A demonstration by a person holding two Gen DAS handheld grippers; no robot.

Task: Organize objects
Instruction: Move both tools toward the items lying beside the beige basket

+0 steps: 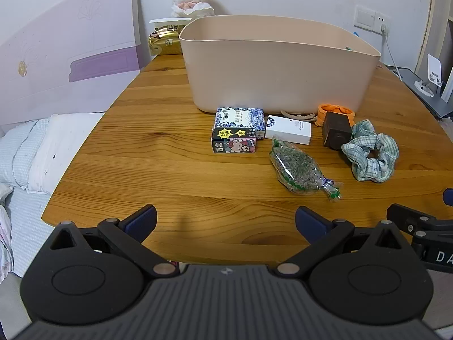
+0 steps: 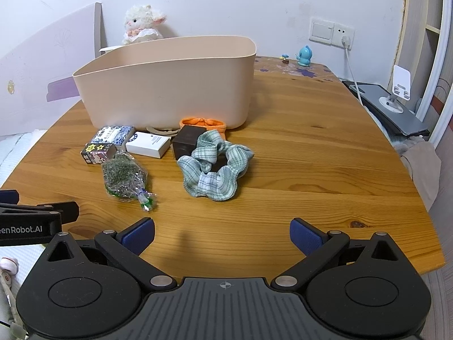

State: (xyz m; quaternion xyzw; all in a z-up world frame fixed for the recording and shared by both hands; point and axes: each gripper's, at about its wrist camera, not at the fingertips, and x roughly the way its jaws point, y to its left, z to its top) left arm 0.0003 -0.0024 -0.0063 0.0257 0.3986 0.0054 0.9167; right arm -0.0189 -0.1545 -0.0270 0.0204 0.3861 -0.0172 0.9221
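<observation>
Sitting on the wooden table (image 1: 170, 147), well back from the near edge, is a beige plastic bin (image 1: 277, 65), open-topped, with the loose items lying in a row along its near wall.

- Blue-and-white patterned box (image 1: 240, 117): resting at the left of the row, touching the cartoon-printed box (image 1: 234, 141) just nearer.
- White flat box (image 1: 288, 130): lying just right of those two.
- Tan hair ties (image 1: 297, 114): lying against the bin's foot.
- Clear packet of dried green herbs (image 1: 300, 167): lying nearer, apart from the boxes.
- Dark brown block (image 1: 337, 130): standing between the orange scrunchie (image 1: 334, 112) and the green plaid scrunchie (image 2: 216, 167), touching the latter.

Left gripper (image 1: 226, 223): hovering over the near table edge, jaws spread wide, gripping nothing.
Right gripper (image 2: 222, 236): likewise released and empty, hovering to the right of it.

Standing beyond the bin: plush lamb (image 2: 143, 24); small blue figurine (image 2: 304, 56) at the far right.
</observation>
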